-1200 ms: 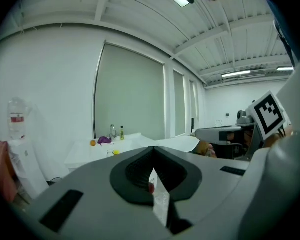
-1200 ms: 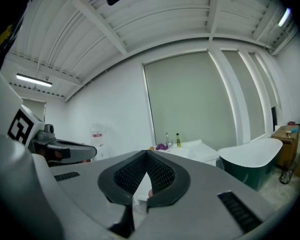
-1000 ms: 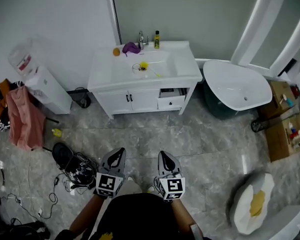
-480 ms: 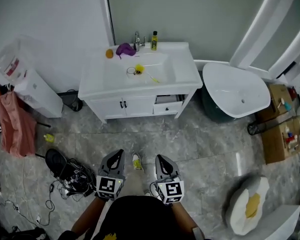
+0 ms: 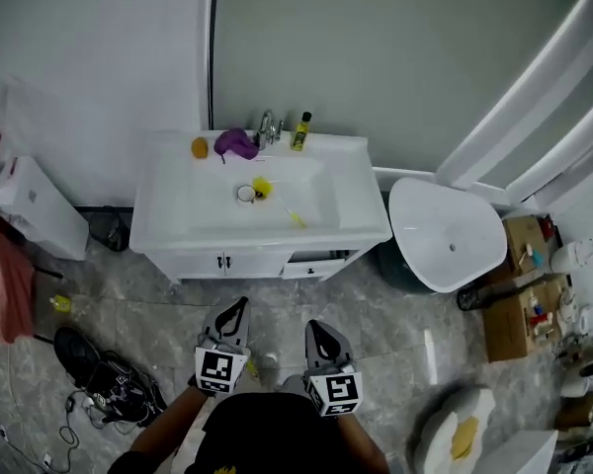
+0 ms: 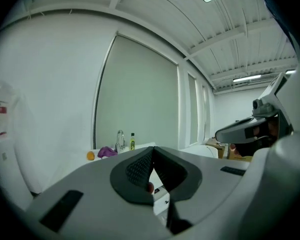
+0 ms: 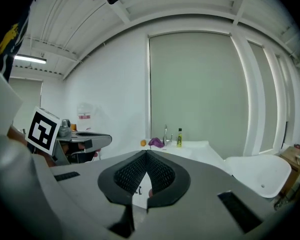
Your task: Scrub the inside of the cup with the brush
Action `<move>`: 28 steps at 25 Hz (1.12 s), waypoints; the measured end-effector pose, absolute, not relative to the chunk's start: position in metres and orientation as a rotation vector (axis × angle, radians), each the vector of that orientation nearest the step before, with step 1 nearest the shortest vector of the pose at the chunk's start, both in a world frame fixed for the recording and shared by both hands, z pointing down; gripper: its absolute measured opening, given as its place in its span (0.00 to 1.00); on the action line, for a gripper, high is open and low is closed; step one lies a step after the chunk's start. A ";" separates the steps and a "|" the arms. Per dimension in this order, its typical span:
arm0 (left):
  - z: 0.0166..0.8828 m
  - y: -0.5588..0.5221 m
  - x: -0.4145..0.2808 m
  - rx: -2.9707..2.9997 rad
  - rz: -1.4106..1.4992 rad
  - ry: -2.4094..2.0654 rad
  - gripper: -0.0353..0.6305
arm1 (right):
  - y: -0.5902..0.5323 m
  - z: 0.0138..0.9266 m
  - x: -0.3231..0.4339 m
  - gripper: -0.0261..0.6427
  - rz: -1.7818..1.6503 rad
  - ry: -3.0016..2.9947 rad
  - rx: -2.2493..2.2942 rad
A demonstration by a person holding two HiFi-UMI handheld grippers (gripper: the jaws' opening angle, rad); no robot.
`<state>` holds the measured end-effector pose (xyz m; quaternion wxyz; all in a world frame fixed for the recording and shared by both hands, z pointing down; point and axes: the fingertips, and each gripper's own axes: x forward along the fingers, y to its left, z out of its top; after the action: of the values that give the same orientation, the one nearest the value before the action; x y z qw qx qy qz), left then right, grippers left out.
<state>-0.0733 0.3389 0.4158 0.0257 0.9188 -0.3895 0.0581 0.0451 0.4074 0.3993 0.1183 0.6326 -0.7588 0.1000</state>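
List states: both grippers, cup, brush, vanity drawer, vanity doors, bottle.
left gripper: shut, empty
right gripper: shut, empty
cup: in the sink basin, not held
brush: lying in the basin next to the cup, not held
vanity drawer: partly open
vanity doors: shut
bottle: upright at the back of the counter

A white vanity worktop (image 5: 168, 220) stands against the wall, with a basin (image 5: 311, 194) sunk into its middle. Along the back edge sit a small orange round thing (image 5: 200, 147), a crumpled purple cloth (image 5: 236, 144), the tap (image 5: 267, 126) and a yellow-green bottle (image 5: 300, 132). In the basin lies a clear cup (image 5: 244, 195), with a yellow brush (image 5: 264, 187) just beside it, its handle pointing toward the front right.
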 end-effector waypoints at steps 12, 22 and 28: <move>0.441 0.226 -0.093 2.728 0.199 -1.248 0.08 | 0.269 0.417 0.053 0.08 0.293 -2.260 1.736; 0.485 0.088 -0.050 2.671 0.361 -1.333 0.23 | 0.115 0.464 0.116 0.08 0.348 -2.275 1.645; 0.508 -0.005 -0.005 2.664 0.472 -1.312 0.25 | 0.019 0.487 0.157 0.08 0.414 -2.321 1.519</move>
<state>-0.0051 -0.0053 0.5077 0.0670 0.8840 -0.4354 0.1567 0.1565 0.0187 0.4865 0.1678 0.5338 -0.8159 0.1454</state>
